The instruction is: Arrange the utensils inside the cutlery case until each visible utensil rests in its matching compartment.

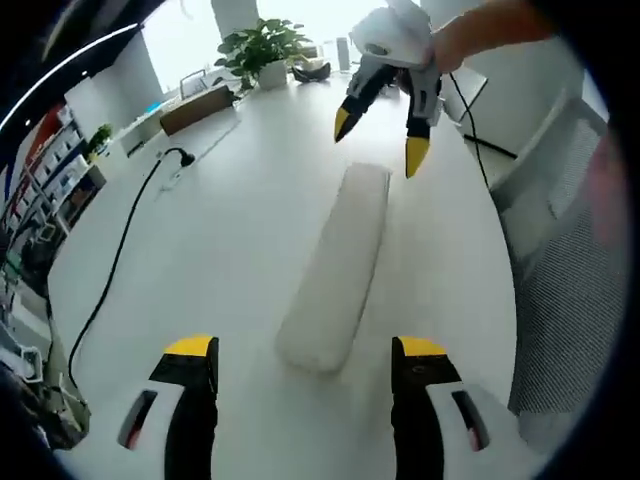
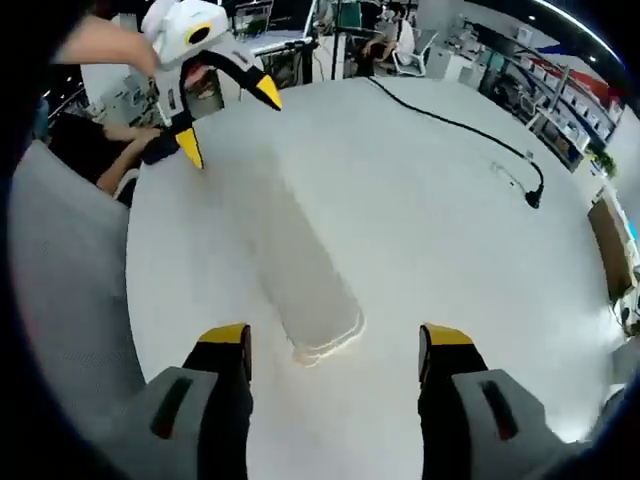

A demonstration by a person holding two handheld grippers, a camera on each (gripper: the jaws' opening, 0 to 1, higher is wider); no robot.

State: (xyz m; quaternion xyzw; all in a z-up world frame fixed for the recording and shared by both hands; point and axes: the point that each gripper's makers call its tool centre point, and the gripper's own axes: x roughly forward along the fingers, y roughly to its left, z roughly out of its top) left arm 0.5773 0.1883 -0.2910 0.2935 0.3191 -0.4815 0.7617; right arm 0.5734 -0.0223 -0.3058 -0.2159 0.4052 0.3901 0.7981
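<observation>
Between my left gripper's (image 1: 305, 362) spread jaws, the long white cutlery case (image 1: 335, 268) lies closed on the white table (image 1: 220, 250), stretching toward the right gripper (image 1: 378, 135), whose jaws hang apart above its far end. From the right gripper view, my right gripper (image 2: 335, 350) stands open over the case's near end; the left gripper (image 2: 228, 120) hovers open beyond.
</observation>
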